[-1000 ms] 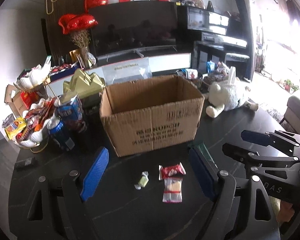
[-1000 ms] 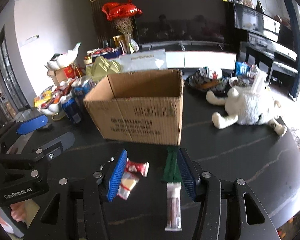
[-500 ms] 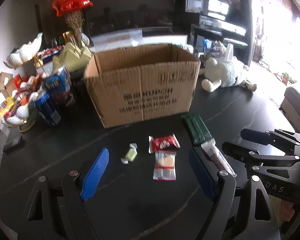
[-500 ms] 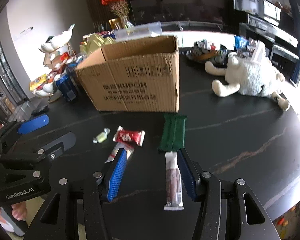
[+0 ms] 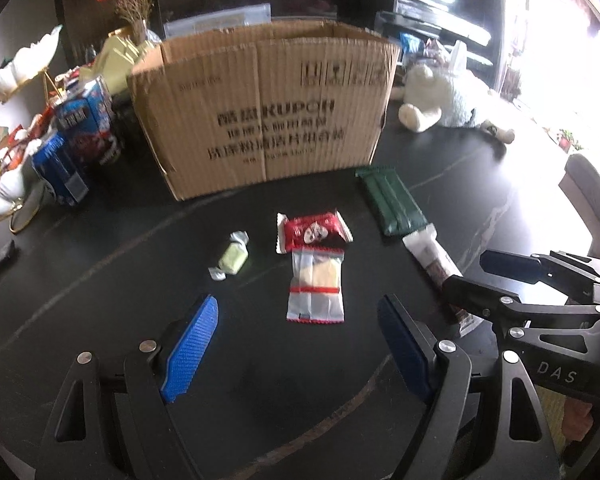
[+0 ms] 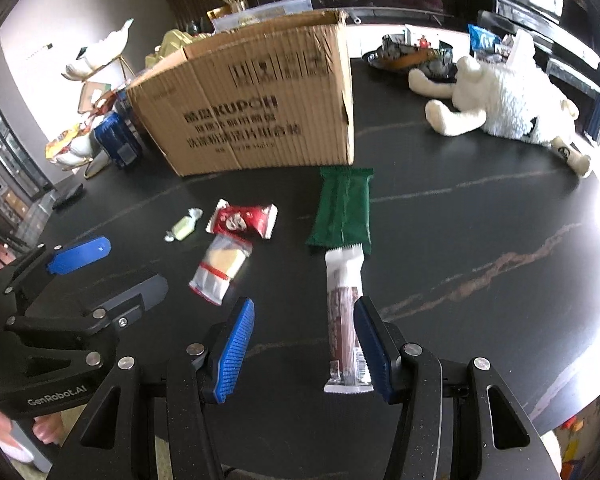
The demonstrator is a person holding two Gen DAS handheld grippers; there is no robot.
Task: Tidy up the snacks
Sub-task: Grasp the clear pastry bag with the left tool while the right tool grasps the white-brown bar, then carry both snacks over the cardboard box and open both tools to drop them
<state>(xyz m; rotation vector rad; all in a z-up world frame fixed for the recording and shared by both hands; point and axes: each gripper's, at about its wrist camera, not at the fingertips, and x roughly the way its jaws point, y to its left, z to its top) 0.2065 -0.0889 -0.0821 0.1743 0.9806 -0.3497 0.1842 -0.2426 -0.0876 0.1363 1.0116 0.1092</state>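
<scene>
Since the earlier frames, both grippers have been lowered toward the dark table (image 5: 100,280) and the snacks appear larger. With jaws held wide, the left gripper (image 5: 296,344) is positioned just short of the clear cracker packet (image 5: 316,284); the right gripper (image 6: 304,348), also wide, is set around the brown bar (image 6: 342,320). Beyond are found the red packet (image 5: 312,232), green candy (image 5: 233,261) and green pack (image 6: 342,210), before the cardboard box (image 5: 260,112). Bare tabletop is left to the right.
</scene>
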